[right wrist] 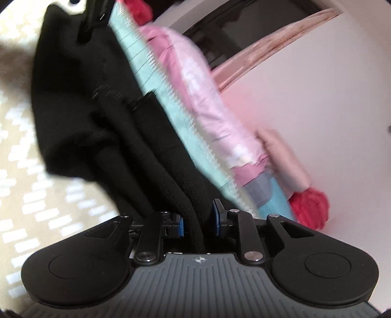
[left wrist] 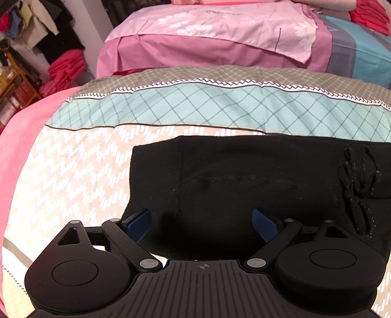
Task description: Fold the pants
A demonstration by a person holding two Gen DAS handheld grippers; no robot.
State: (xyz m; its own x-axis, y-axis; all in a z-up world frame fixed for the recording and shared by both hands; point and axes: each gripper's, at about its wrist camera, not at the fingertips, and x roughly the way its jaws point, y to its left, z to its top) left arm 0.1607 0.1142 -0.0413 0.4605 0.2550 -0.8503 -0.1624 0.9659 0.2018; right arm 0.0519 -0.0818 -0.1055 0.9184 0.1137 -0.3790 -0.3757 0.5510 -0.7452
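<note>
Nearest us, our right gripper (right wrist: 198,221) has its fingers pinching a thick bunch of the black pants (right wrist: 102,102) — lifted and blurred, so mid-fold, we judge. Our left gripper (left wrist: 202,223) hovers with fingers spread over the pants' flat part on the bed (left wrist: 73,171). Next we should lay the raised fabric across — edges aligned. Farther off lies a pink pillow (left wrist: 220,22).
</note>
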